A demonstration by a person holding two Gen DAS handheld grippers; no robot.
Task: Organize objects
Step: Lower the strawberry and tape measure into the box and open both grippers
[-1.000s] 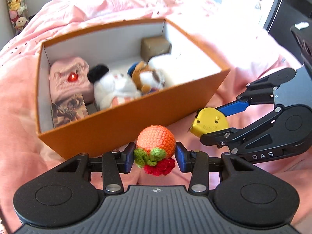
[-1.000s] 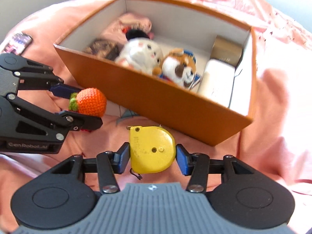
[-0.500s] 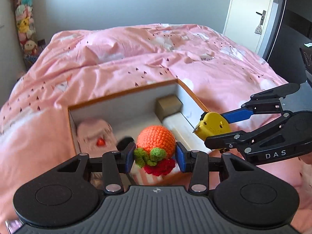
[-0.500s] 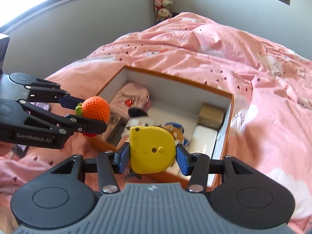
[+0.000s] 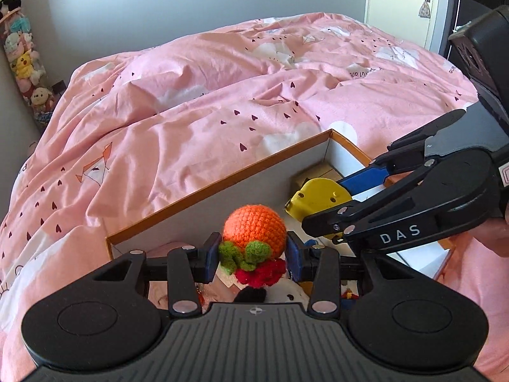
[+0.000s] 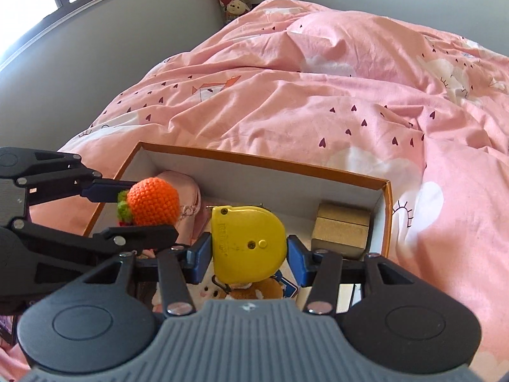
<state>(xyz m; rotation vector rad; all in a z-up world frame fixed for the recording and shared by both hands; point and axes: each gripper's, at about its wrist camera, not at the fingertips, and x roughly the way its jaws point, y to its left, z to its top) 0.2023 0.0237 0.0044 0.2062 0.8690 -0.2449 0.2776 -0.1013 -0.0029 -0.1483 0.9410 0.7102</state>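
- The left gripper (image 5: pixel 253 256) has its fingers clamped on a crocheted orange fruit (image 5: pixel 253 231), held above the open orange box (image 5: pixel 203 192).
- The right gripper (image 6: pixel 248 256) has its fingers clamped on a yellow tape measure (image 6: pixel 248 243), also over the box, just beside the fruit.
- The box sits on a bed with a pink duvet (image 6: pixel 318 95).
- Inside the box are a pink pouch (image 6: pixel 186 187) at its left end, a tan block (image 6: pixel 342 232) at its right, and plush toys (image 6: pixel 254 291) partly hidden under the grippers.
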